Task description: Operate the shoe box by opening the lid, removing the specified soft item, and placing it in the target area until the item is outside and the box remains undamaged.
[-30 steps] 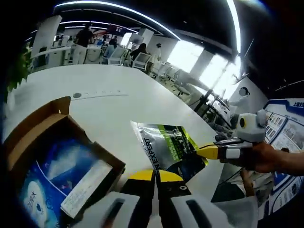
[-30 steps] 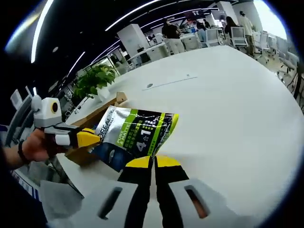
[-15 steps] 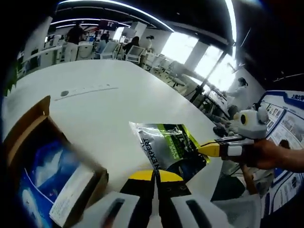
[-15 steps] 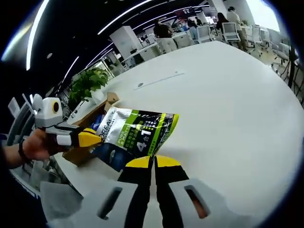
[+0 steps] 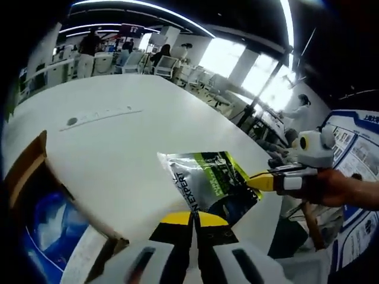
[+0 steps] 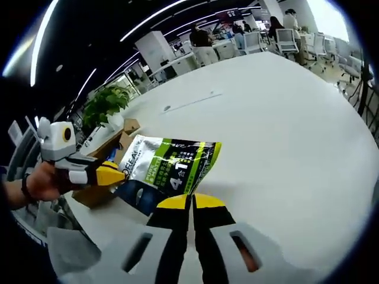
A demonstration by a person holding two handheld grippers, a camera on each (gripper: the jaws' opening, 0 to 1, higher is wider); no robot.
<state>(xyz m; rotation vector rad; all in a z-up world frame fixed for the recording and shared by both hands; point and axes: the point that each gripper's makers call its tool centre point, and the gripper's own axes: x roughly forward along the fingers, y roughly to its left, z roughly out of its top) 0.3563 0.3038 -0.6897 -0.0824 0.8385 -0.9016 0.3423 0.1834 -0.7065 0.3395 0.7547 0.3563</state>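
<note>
**Foil pouch held between both tools above the white desk**

Office space stretched behind everything, with chairs, seated and standing people and bright windows beyond a broad, smooth white desk (image 5: 136, 148). At the desk's near edge sat the brown cardboard shoe box (image 5: 26, 177), its flap up and a blue-and-white packet (image 5: 41, 231) lying inside; in the right gripper view the same box (image 6: 109, 148) showed behind the pouch, near a leafy green plant (image 6: 103, 103).

A flat, glossy foil pouch (image 5: 210, 186), silver, black and lime green with white lettering, was outside the box and hung over the desk, gripped from two sides. In the left gripper view the left tool (image 5: 193, 220) had its yellow-tipped black jaws drawn together on the pouch's lower edge, just ahead of the camera. The right tool (image 5: 251, 180) entered from the right, carried by a hand (image 5: 343, 189), its yellow tip pinching the pouch's far corner.

In the right gripper view the arrangement mirrored: the right tool (image 6: 189, 204) was clamped on the pouch (image 6: 169, 168) at its bottom edge, jaws pressed close, while the left tool (image 6: 118, 174) met the pouch's left side, held by a hand (image 6: 41, 183). The pouch's surface looked crinkled and reflective, soft rather than rigid.
</note>
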